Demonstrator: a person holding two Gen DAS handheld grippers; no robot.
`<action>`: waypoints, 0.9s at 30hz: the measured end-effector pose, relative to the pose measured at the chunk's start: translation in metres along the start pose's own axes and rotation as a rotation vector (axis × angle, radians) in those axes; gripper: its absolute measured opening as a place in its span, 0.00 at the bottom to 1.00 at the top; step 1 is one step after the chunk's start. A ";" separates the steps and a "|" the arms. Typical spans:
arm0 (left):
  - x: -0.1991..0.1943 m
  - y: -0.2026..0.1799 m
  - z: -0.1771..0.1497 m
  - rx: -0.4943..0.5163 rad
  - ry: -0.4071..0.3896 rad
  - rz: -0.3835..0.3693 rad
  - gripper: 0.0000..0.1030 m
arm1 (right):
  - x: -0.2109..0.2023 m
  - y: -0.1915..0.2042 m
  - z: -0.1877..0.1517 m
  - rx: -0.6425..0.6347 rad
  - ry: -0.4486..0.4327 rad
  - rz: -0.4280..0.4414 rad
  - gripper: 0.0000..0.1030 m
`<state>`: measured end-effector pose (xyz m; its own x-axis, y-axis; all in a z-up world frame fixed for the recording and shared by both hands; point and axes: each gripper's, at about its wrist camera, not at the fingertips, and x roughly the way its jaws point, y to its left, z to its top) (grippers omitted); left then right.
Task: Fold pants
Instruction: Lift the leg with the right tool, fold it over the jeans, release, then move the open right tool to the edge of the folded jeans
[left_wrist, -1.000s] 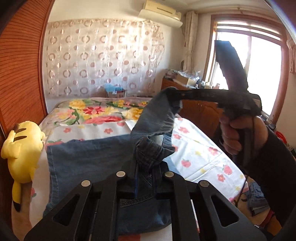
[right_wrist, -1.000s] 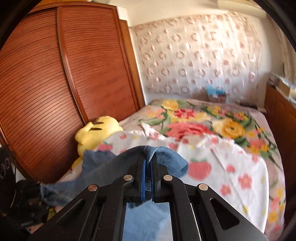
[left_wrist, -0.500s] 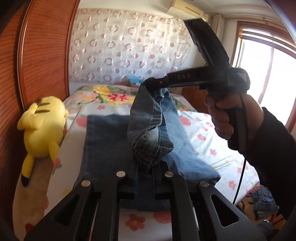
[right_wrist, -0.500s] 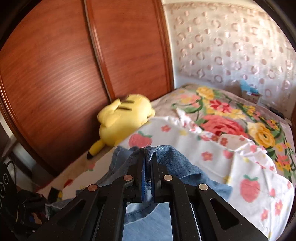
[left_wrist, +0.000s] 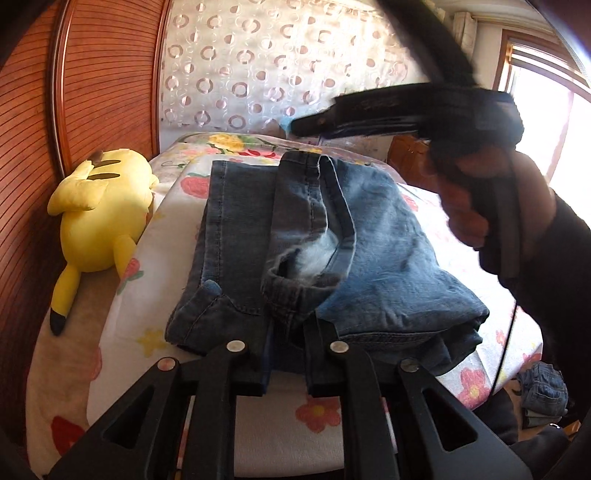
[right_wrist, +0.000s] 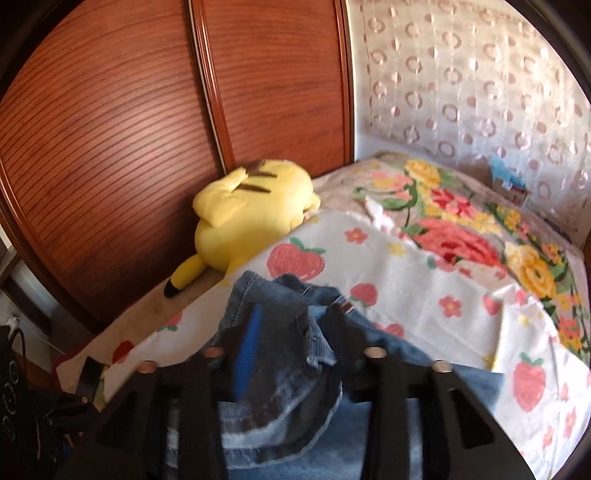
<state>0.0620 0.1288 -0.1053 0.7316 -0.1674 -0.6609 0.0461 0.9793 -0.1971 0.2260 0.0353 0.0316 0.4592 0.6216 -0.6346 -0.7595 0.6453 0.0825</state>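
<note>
Blue jeans lie folded on the bed, the leg end doubled over the lower layer. My left gripper sits at the near edge of the fold. A bunched hem fills the narrow gap between its fingers, and its jaws are starting to open. A hand carries my right gripper, blurred, just above the far edge of the jeans. In the right wrist view the right gripper is opening. Its fingers stand well apart, and the denim between them is loose and not pinched.
A yellow plush toy lies along the bed's left side against the wooden wardrobe doors. The strawberry-print sheet runs back to a floral cover. More denim lies on the floor at the right, and dark gear beside the bed.
Both grippers came down and carried the raised leg end onto the rest of the jeans. The right gripper's jaws have parted and let go of the hem; the left still has its hem.
</note>
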 end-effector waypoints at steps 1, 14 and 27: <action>0.000 0.000 0.001 -0.003 0.001 0.007 0.19 | -0.006 -0.002 -0.002 -0.001 -0.024 -0.002 0.43; -0.004 -0.003 0.010 0.016 -0.035 0.039 0.70 | -0.077 -0.059 -0.098 0.128 -0.064 -0.167 0.43; 0.005 -0.011 0.015 0.018 -0.044 0.079 0.75 | -0.058 -0.080 -0.139 0.252 0.038 -0.173 0.43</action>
<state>0.0755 0.1194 -0.0955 0.7624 -0.0850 -0.6414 -0.0008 0.9912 -0.1323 0.1955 -0.1143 -0.0452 0.5506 0.4785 -0.6840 -0.5312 0.8329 0.1551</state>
